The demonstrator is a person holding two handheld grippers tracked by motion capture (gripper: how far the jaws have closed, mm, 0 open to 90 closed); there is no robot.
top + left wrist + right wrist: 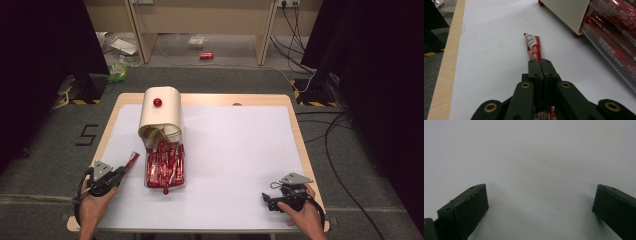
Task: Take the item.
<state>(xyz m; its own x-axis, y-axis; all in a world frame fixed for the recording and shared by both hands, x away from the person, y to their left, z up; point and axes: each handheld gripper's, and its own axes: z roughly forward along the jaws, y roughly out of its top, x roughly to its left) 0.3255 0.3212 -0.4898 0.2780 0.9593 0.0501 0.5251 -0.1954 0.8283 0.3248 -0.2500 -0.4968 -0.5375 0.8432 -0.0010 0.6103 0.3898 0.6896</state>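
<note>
Black jaws of my left gripper are squeezed tight on one long thin red packet. It points straight ahead over the white counter, beside the clear tray of red packets. My right gripper rests wide open, far off.

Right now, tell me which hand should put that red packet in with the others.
Left. The left gripper is already shut on the red packet beside the clear drawer; the right gripper sits open and apart.
</note>
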